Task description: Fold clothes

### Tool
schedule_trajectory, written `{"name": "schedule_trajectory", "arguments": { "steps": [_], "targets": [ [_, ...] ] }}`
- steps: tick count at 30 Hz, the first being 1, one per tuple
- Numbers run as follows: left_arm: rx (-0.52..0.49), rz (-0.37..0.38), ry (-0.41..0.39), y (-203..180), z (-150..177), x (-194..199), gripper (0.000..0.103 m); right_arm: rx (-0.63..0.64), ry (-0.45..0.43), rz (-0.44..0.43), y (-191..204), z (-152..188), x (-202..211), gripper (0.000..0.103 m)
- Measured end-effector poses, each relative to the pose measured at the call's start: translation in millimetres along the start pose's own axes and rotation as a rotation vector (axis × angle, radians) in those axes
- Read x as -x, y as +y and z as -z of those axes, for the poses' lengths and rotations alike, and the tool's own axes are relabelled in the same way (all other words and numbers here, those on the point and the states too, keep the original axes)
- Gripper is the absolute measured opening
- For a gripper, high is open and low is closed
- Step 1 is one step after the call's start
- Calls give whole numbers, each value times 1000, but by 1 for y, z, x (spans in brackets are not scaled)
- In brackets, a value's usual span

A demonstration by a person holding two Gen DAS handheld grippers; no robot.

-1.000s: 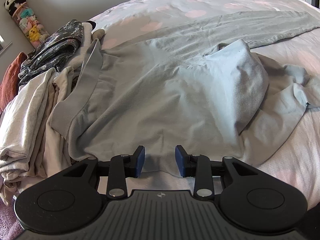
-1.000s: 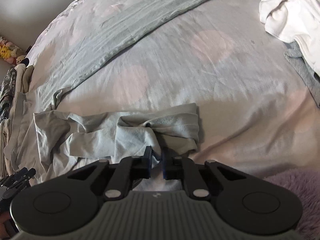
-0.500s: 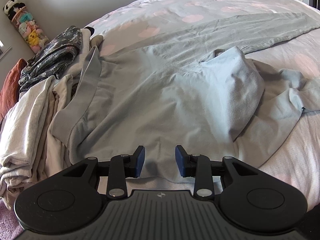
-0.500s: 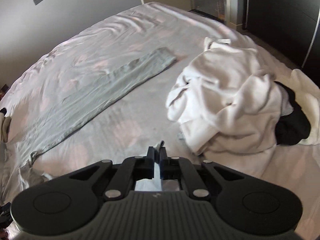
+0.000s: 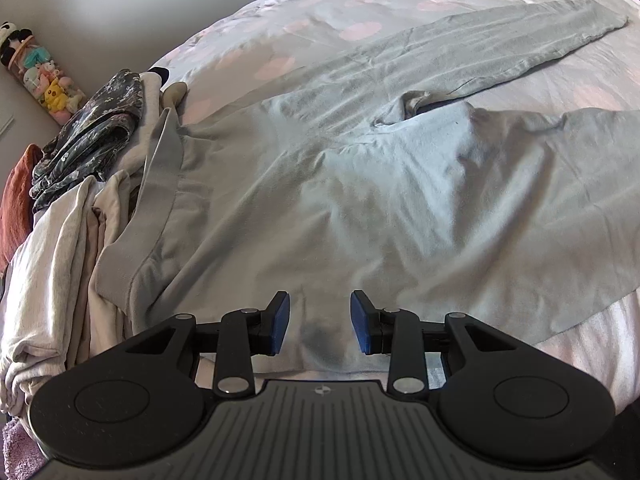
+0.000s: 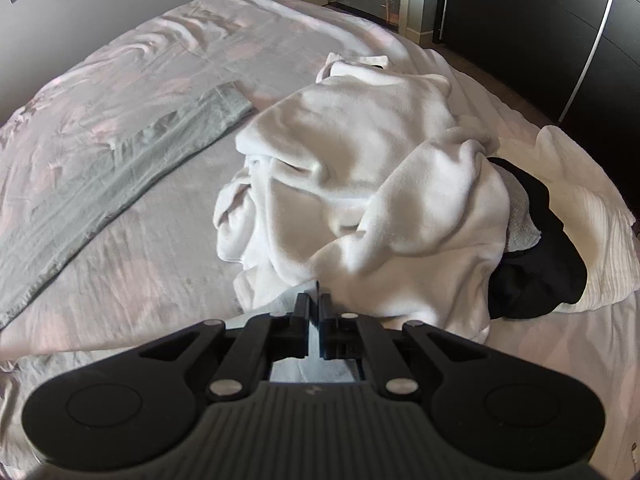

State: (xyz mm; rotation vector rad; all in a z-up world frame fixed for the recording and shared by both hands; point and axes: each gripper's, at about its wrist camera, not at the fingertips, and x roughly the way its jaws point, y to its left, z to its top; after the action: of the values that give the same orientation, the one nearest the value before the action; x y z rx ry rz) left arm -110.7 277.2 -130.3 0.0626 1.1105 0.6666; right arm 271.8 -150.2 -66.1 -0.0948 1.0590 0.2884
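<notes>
A pale grey-green long-sleeved top (image 5: 320,200) lies spread on the bed, its hem band at the left and one sleeve (image 5: 500,56) stretched out to the far right. My left gripper (image 5: 318,324) is open and empty, low over the top's near edge. My right gripper (image 6: 314,308) is shut on a thin fold of the same pale fabric (image 6: 316,286), which hangs from the jaws above the bed. The far sleeve (image 6: 132,160) also shows in the right wrist view.
A stack of folded clothes (image 5: 72,216) lies at the left edge of the bed, with plush toys (image 5: 36,76) behind it. A crumpled white garment (image 6: 360,184) and a black one (image 6: 536,252) lie on the right. The bedspread (image 6: 140,260) is grey with pink spots.
My right gripper shut on the bunched sleeve and pulled it out to the right, towards the white pile. The top now lies flatter. My left gripper has stayed open in place.
</notes>
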Motion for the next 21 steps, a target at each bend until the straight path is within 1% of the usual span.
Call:
{"name": "schedule_trajectory", "arguments": {
  "steps": [4, 7, 9, 12, 14, 17, 21],
  "targets": [
    [-6, -5, 10, 0, -1, -2, 31, -7, 34, 33, -11, 0, -18, 5],
    [-12, -7, 18, -1, -2, -4, 31, -32, 47, 14, -18, 4, -22, 5],
    [-21, -5, 19, -2, -2, -4, 31, -44, 30, -10, -21, 5, -17, 6],
    [-38, -2, 9, -3, 0, 0, 31, -53, 3, -67, -26, 9, 0, 12],
    [-44, 1, 8, -3, 2, 2, 31, -53, -17, -97, -30, 16, 12, 29],
    [-47, 1, 5, -3, 3, 3, 31, -44, -20, -126, -39, 31, 24, 30],
    [-48, 5, 4, -4, 3, 4, 32, -38, 10, -100, -54, 54, 18, 30]
  ]
}}
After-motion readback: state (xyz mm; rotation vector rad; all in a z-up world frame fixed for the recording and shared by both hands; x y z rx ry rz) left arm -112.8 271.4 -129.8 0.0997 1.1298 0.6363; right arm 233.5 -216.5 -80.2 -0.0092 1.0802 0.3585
